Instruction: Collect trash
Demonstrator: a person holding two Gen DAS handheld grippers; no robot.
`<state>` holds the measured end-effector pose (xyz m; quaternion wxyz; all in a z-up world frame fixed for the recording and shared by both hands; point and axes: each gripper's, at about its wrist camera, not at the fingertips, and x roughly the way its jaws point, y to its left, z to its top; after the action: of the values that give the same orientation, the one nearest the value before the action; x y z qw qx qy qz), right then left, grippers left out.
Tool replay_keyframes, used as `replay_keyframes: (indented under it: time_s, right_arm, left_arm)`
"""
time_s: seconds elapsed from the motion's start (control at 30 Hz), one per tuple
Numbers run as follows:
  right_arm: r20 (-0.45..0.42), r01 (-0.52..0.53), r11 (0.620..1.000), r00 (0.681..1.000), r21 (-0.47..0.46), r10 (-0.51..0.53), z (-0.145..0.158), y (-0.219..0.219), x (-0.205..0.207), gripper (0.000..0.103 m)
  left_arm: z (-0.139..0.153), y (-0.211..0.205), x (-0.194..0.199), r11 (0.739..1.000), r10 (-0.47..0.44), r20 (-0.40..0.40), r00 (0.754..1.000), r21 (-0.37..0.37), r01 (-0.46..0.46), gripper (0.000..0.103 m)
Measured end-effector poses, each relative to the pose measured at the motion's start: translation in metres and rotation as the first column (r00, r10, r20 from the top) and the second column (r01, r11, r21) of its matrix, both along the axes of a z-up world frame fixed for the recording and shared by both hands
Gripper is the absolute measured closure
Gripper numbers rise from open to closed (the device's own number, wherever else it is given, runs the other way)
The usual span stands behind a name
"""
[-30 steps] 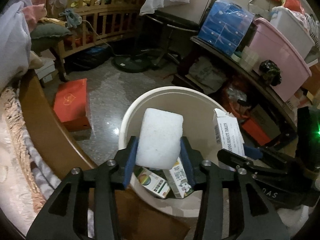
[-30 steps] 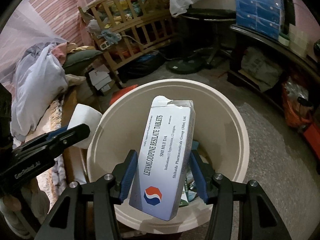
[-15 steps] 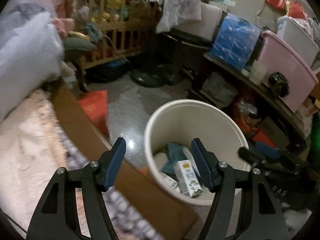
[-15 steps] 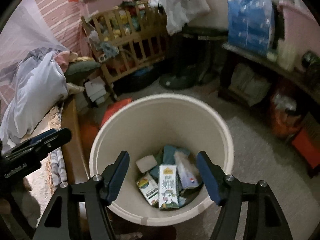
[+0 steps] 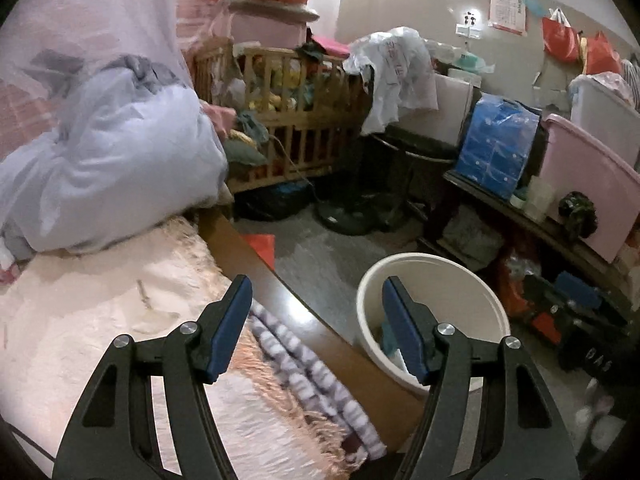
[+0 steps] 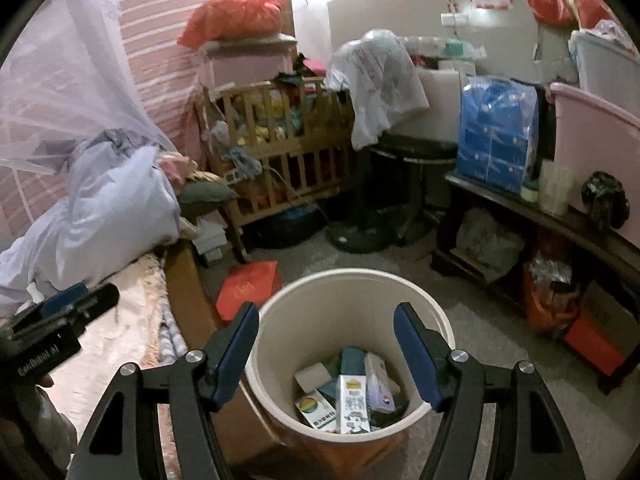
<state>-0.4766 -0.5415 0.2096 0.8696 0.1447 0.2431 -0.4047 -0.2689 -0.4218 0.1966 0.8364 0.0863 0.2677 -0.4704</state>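
In the left wrist view, the left gripper (image 5: 316, 320) stood with its jaws spread wide and nothing between them, having just been opening. To its left and beneath it lay a pale fluffy bed cover (image 5: 100, 320), and beyond that, further left, a heap of light blue bedding (image 5: 120, 176) under a mosquito net. Directly below the jaws ran a grey-and-white patterned blanket (image 5: 304, 372) along the brown wooden bed edge (image 5: 288, 300). Ahead of the fingers stood a wooden crib (image 5: 288, 120) stuffed with toys and cloth. Just beyond the right finger sat the cream trash bucket (image 5: 472, 280) on the floor, partly hidden by that finger. At the far right edge, dark and blurred, the right gripper (image 5: 580, 312) showed past the bucket.

In the right wrist view, the left gripper showed at the far left over the bed. A red flat box (image 6: 248, 288) lay on the floor ahead and left of the right gripper's left finger. The right gripper (image 6: 326, 346) was likewise wide apart and empty, its jaws having just been opening, and hung above the trash bucket (image 6: 280, 320). Inside the bucket, below and between the fingers, lay the collected trash: a white foam block (image 6: 314, 376), a small green-and-white carton (image 6: 316, 412), a milk carton (image 6: 352, 404) and a white tablet box (image 6: 378, 384). To the right stood a dark low shelf (image 6: 560, 220) bearing a blue pack (image 6: 496, 136) and a pink tub (image 6: 592, 136).
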Motion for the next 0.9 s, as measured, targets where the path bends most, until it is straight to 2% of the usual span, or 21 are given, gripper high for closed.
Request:
replay_keyframes:
  time_s: [0.13, 0.4, 0.9]
  right_arm:
    - [0.005, -0.011, 1.0, 1.0, -0.025, 0.012, 0.01, 0.012, 0.004, 0.029]
    - [0.006, -0.019, 0.998, 1.0, -0.054, 0.019, 0.018, 0.024, 0.008, 0.029]
    - [0.005, -0.016, 0.999, 1.0, -0.048, 0.016, 0.018, 0.019, 0.006, 0.029]
  left_arm:
    - [0.006, 0.012, -0.001, 1.0, 0.008, 0.025, 1.0, -0.021, -0.008, 0.037]
    - [0.013, 0.021, -0.001, 0.998, 0.028, 0.043, 0.999, -0.057, -0.025, 0.037]
    - [0.01, 0.017, -0.005, 0.999, 0.022, 0.042, 0.999, -0.043, -0.02, 0.037]
